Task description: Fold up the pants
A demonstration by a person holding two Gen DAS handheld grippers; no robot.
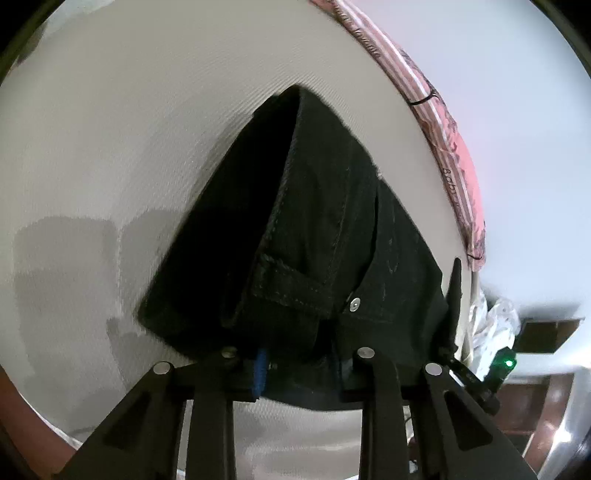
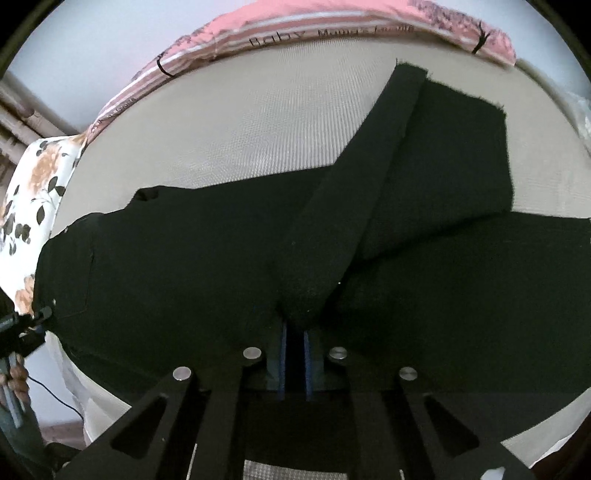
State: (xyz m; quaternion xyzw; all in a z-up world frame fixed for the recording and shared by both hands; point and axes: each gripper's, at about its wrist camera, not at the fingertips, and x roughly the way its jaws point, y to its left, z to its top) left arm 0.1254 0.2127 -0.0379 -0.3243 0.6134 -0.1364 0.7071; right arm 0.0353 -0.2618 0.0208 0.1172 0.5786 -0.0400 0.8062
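Black denim pants [image 1: 325, 229] lie on a beige mattress [image 1: 110, 147]. In the left wrist view the waistband with its belt loop and silver rivet hangs lifted from my left gripper [image 1: 295, 365], which is shut on the waistband. In the right wrist view the pants [image 2: 184, 266] spread across the mattress [image 2: 258, 122]. One leg is pulled up into a ridge from my right gripper [image 2: 294, 332], whose blue pads are shut on that leg fabric. The left gripper also shows at the far left edge of the right wrist view [image 2: 37, 317], at the waist end.
A pink striped blanket [image 2: 332, 26] lines the mattress's far edge, also in the left wrist view [image 1: 454, 147]. A floral pillow [image 2: 29, 184] lies at the left. A cable [image 2: 55, 395] hangs off the left side. Crumpled white cloth [image 1: 495, 321] sits beyond the mattress edge.
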